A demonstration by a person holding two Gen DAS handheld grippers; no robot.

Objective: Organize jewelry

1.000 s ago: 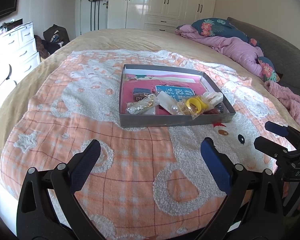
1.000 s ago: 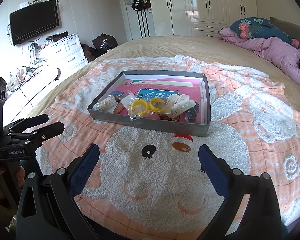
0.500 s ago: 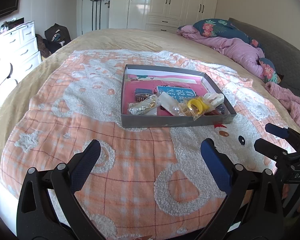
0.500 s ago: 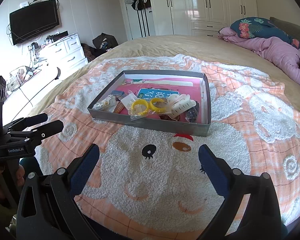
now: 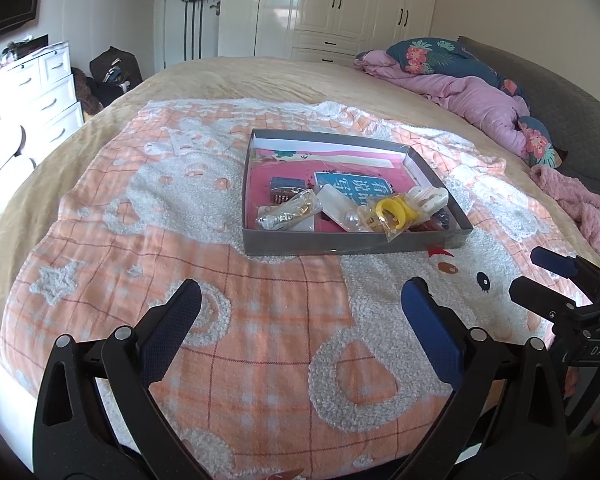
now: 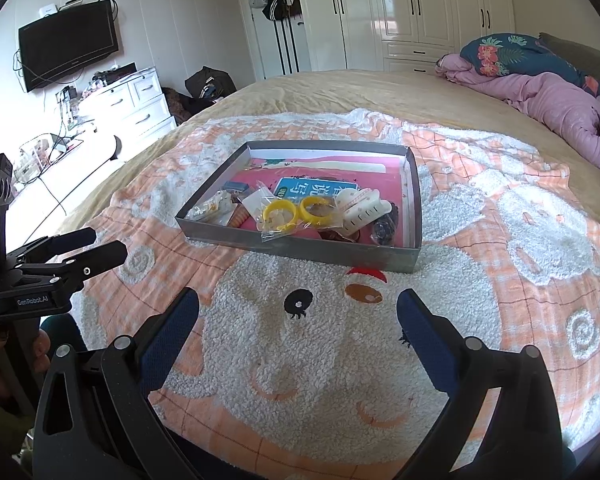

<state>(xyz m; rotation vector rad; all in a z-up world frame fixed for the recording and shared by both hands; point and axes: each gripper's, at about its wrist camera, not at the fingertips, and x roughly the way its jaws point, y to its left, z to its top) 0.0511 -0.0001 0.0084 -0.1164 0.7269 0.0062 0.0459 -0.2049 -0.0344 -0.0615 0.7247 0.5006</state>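
Observation:
A shallow grey box (image 5: 352, 243) (image 6: 300, 247) lies on the orange and white blanket (image 5: 180, 240), ahead of both grippers. Inside it are yellow rings in a clear bag (image 5: 394, 211) (image 6: 296, 210), a bagged gold and silver chain (image 5: 288, 211) (image 6: 214, 207), a white hair clip (image 5: 428, 197) (image 6: 362, 208) and dark beads (image 6: 384, 230). My left gripper (image 5: 302, 298) is open and empty, well short of the box. My right gripper (image 6: 298, 306) is open and empty too, over the cartoon face. Each gripper shows at the edge of the other's view.
A pink duvet and floral pillow (image 5: 480, 92) are heaped at the bed's far right. A white dresser (image 6: 136, 104) and wall TV (image 6: 68, 44) stand left of the bed, white wardrobes (image 5: 340, 12) behind. A person's hand (image 6: 40, 346) holds the left tool.
Both views have crept slightly toward the box. Both grippers stay open and nothing in the box has moved.

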